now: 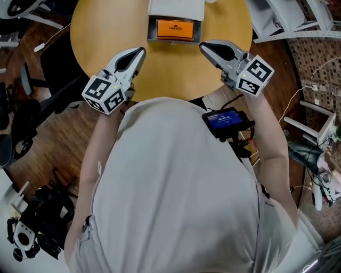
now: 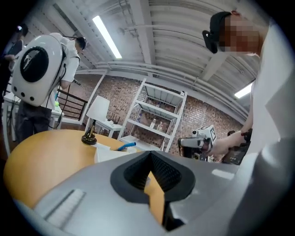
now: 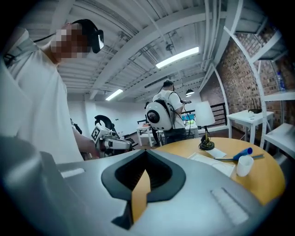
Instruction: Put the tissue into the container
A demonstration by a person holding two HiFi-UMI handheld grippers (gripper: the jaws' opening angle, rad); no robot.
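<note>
Two clenched grippers, both empty, over the near edge of a round table

Closest is a blue-screened device on the person's pale shirt; beyond it the left gripper and right gripper hang well apart above the wooden table, tips angled inward; each gripper's own view shows its jaws pressed together at the tips – nothing between them; farther off, between the two tips' lines, the orange tissue packet lies flat at the table's far side, apparently inside a grey-walled container – I cannot tell for certain; a white box sits just behind it.
</note>
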